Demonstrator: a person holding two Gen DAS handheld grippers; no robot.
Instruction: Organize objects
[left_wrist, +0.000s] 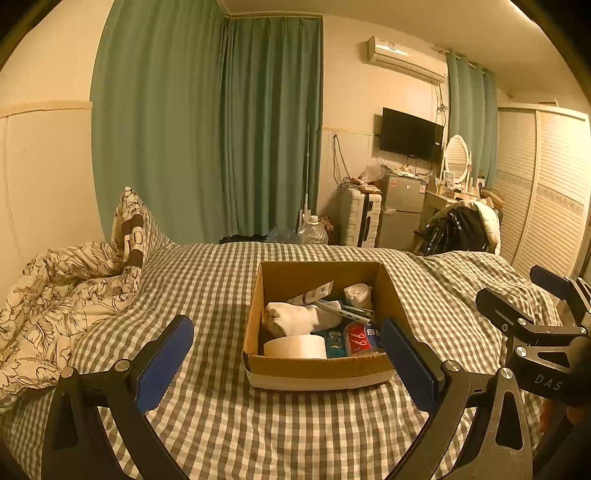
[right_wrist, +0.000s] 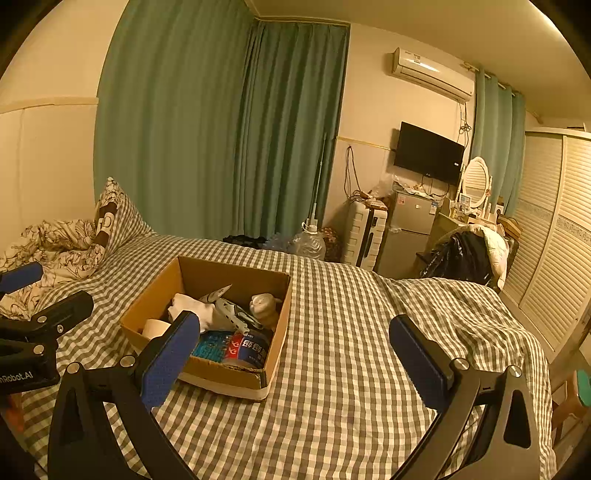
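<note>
An open cardboard box (left_wrist: 314, 367) (right_wrist: 229, 373) sits on the checked bed. Inside lie a white sock (left_wrist: 295, 315) (right_wrist: 192, 308), a roll of tape (left_wrist: 295, 347) (right_wrist: 155, 328), a red and blue packet (left_wrist: 364, 338) (right_wrist: 243, 349), a tube (left_wrist: 312, 293), a grey tool (left_wrist: 343, 312) (right_wrist: 236, 314) and a small balled white thing (left_wrist: 357, 293) (right_wrist: 264, 304). My left gripper (left_wrist: 286, 360) hangs open just before the box with nothing between its pads. My right gripper (right_wrist: 295, 362) is open too, to the right of the box, and shows at the right edge of the left wrist view (left_wrist: 532, 291).
The checked bedspread (left_wrist: 221, 295) (right_wrist: 351, 332) covers the bed. A crumpled floral duvet (left_wrist: 62, 291) (right_wrist: 62, 243) and a pillow lie at the left. Beyond the bed stand green curtains, a suitcase (left_wrist: 360, 218), a small fridge (left_wrist: 402, 206) and a chair heaped with clothes (left_wrist: 461, 225).
</note>
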